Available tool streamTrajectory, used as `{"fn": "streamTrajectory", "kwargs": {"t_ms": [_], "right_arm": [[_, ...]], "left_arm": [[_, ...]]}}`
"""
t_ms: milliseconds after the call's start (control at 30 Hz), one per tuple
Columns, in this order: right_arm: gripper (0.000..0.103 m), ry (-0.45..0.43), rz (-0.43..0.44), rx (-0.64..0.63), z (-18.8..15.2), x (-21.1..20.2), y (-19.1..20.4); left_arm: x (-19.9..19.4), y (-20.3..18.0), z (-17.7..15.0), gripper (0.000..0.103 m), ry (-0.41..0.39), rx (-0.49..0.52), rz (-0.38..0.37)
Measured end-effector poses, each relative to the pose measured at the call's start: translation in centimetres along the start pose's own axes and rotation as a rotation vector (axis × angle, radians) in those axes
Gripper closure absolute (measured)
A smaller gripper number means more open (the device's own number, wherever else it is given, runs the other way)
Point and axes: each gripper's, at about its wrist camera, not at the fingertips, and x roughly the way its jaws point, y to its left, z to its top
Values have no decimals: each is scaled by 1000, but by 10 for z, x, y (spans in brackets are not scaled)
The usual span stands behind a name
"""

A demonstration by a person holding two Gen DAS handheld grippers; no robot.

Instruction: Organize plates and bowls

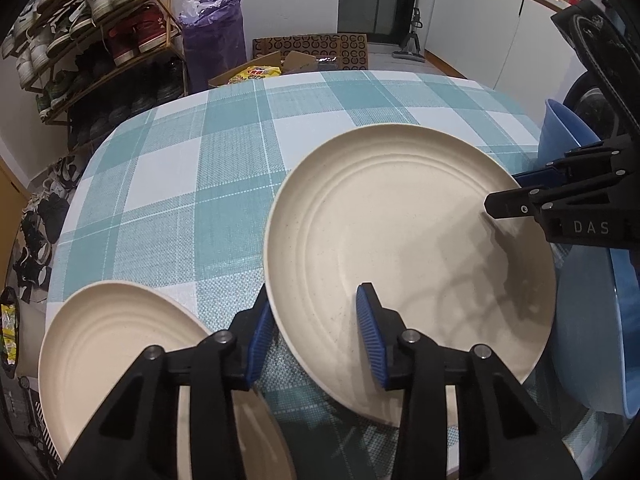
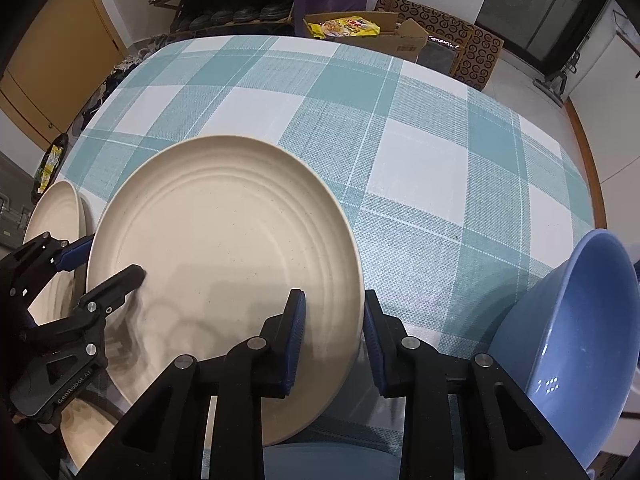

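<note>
A large cream plate (image 1: 400, 240) (image 2: 224, 248) sits at the near side of the checked table, its near edge raised, with a shadow under it. My left gripper (image 1: 315, 294) (image 2: 108, 260) straddles its left rim, one blue pad outside and one finger on the inner face, gripping it. On the opposite rim my right gripper (image 2: 334, 296) (image 1: 508, 192) is shut the same way. A second cream plate (image 1: 112, 360) (image 2: 56, 216) lies to the left. To the right, close behind the right gripper, stands a blue bowl (image 2: 580, 340) (image 1: 592, 340).
The teal and white checked cloth (image 1: 200, 160) covers the table, bare toward the far side. Beyond the far edge stand a shoe rack (image 1: 100, 40), a purple bag (image 1: 212, 36) and an open cardboard box (image 2: 360, 36) on the floor. White cabinets (image 1: 500, 20) line the right wall.
</note>
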Motion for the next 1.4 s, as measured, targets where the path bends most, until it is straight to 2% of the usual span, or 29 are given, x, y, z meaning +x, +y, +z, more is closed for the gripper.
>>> {"fn": "streamTrajectory", "kwargs": {"t_ms": [867,1400], "right_arm": [[81,-92,9,0,-3,-34,8],[83,-188,31,-3,-14,-72,23]], "left_arm": [[-32,15,-2,64,-88,-72,-8],[-61,25,-16,72,-138,-114,3]]}}
